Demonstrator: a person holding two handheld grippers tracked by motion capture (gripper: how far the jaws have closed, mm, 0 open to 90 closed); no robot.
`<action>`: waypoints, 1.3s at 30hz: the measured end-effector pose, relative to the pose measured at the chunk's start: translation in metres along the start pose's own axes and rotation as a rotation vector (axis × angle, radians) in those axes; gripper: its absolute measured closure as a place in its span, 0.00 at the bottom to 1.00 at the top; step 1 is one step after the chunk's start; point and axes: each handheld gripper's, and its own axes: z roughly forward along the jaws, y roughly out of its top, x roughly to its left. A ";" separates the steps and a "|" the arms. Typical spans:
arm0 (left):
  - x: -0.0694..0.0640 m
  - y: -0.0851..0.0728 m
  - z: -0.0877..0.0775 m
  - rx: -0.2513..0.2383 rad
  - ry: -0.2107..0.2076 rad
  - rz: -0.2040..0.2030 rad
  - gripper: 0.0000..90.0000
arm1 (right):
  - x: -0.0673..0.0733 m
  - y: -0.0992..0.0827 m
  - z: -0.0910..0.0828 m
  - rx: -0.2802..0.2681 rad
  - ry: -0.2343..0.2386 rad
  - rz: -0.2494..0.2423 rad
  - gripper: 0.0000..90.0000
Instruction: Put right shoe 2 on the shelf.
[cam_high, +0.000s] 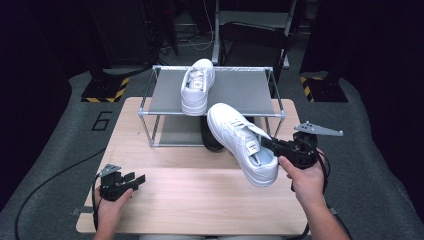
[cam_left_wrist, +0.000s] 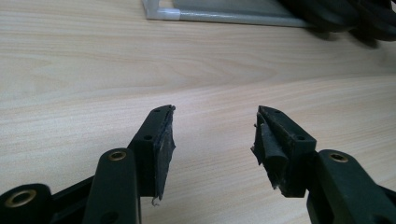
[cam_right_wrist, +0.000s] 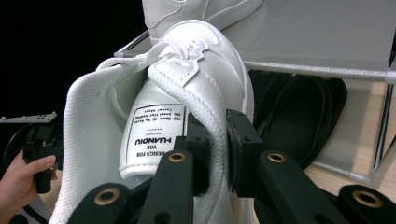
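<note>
Right side has the second shoe, lifted in front of the rack.
I see the wooden table (cam_high: 165, 200) with the shoe rack (cam_high: 240, 90) at its far edge, one white sneaker (cam_high: 196, 86) on top. Right gripper (cam_high: 270, 144) is clamped on the collar of the other white sneaker (cam_high: 240, 142), held above the table. Left gripper (cam_high: 135, 179) rests half open, empty, near the table's left corner.

Bright overhead light on table (cam_high: 175, 200); surroundings dark; soft shadows; slight blur, close foreground out of focus.
</note>
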 end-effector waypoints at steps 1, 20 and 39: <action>0.000 0.000 0.000 0.002 -0.001 -0.003 0.52 | 0.000 0.001 0.000 -0.001 -0.005 -0.003 0.89; 0.001 -0.001 0.000 0.006 -0.002 -0.003 0.52 | -0.016 0.032 0.022 -0.031 -0.085 0.029 0.89; 0.004 -0.001 -0.001 -0.010 -0.003 -0.010 0.52 | -0.036 0.074 0.081 -0.031 -0.219 0.067 0.89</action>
